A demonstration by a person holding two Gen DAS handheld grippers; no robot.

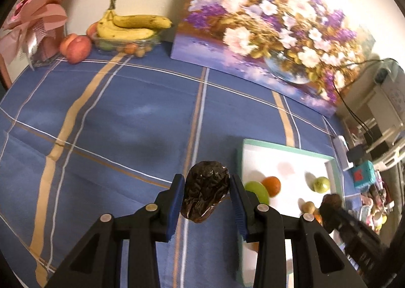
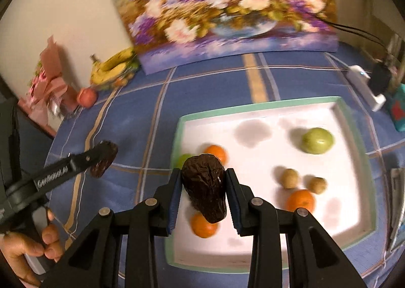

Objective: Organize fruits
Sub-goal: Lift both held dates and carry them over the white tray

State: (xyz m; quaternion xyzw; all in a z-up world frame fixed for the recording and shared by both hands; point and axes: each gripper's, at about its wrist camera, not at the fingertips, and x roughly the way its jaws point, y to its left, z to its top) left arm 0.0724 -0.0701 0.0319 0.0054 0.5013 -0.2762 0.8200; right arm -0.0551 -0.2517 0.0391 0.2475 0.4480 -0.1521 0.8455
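My left gripper (image 1: 206,181) is shut on a dark wrinkled dried fruit (image 1: 205,194), held above the blue checked cloth just left of the tray (image 1: 283,147). In the right wrist view that left gripper (image 2: 102,159) shows at the left with its fruit. My right gripper (image 2: 203,174) is shut on a second dark wrinkled fruit (image 2: 207,191) over the near-left part of the white, green-rimmed tray (image 2: 253,107). In the tray lie three oranges (image 2: 301,200), a green fruit (image 2: 317,141), another green fruit (image 2: 184,159) partly hidden, and two small brown fruits (image 2: 289,178).
A flower painting (image 1: 265,35) leans on the wall at the back. Bananas (image 1: 131,24) rest on a clear box of fruit, beside a peach (image 1: 76,48) and a pink bouquet (image 1: 38,22). A white charger (image 2: 364,85) and a teal box (image 1: 363,174) lie right of the tray.
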